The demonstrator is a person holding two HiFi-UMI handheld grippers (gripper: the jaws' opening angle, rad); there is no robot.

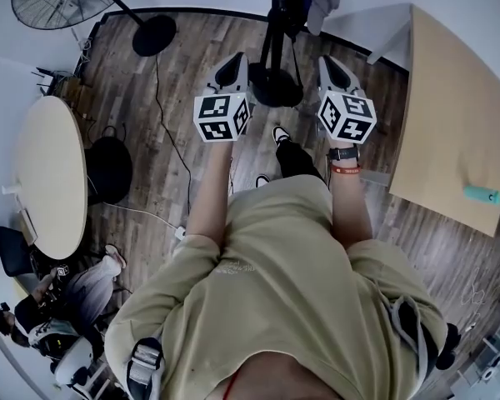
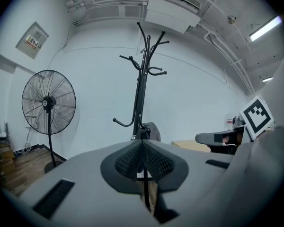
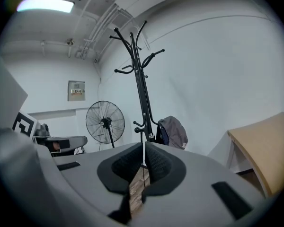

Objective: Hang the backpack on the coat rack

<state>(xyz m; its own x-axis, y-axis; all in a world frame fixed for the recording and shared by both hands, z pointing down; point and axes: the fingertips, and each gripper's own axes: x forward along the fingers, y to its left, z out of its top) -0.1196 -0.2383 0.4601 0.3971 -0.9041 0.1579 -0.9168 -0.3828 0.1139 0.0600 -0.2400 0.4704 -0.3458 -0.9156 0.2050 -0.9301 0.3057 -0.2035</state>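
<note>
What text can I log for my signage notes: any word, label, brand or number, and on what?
None can be read.
Wall panel: red label, too blurred.
Shirt: faint chest print, illegible.
Backpack: small patch, too small to read.

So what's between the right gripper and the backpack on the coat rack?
Nothing: in the right gripper view the right gripper faces the backpack across open air, and the head view shows only bare wood floor there.
</note>
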